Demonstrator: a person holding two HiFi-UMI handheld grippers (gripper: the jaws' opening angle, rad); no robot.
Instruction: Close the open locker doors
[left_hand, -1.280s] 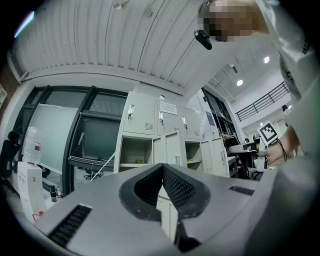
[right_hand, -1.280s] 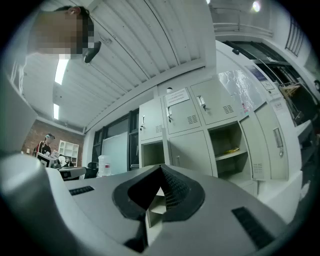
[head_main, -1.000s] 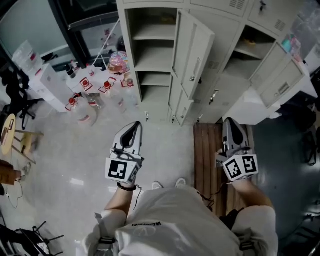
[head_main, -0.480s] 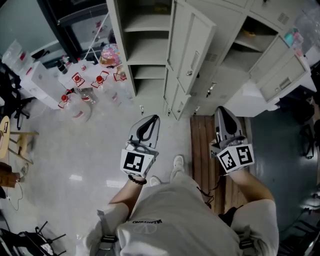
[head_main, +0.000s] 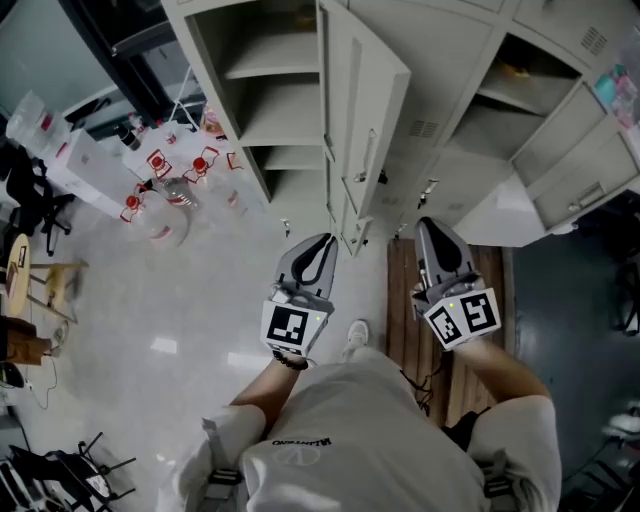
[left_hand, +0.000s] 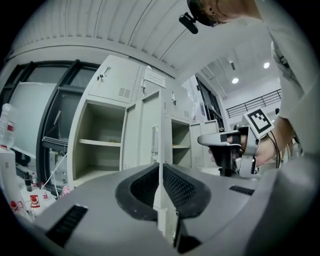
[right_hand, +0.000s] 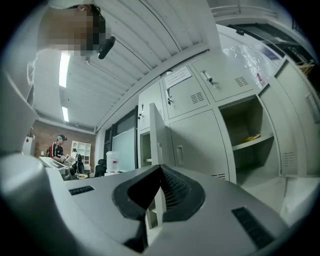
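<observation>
- Lockers (head_main: 450, 50) in pale grey metal along the far edge of the floor, tops cut off in the head view.
- Tall door (head_main: 365, 100) near the middle of the bank swung wide out, seen almost edge-on from the left gripper view.
- Shelved compartment (head_main: 265, 100) just left of that door, open to view; something small on the upper shelf, too dim to name.
- Second open compartment (head_main: 515, 95) towards the right end of the bank, with a yellowish item on its shelf, not identifiable.
- Open door (head_main: 590, 180) beside it, hanging out to the right, partly cut by the frame edge.
- Left gripper (head_main: 323, 242) with jaws pressed together, nothing between them; tips just beside the tall door's bottom corner, contact not clear.
- Right gripper (head_main: 428, 226) likewise closed and empty, above the far end of a slatted wooden board (head_main: 400, 310), close to the closed locker fronts.
- Red-labelled bottles (head_main: 165, 190) clustered on the floor by the left end of the bank, print unreadable.
- White shirt (head_main: 350, 440) hiding the near floor; one shoe (head_main: 355, 335) showing between the grippers.
</observation>
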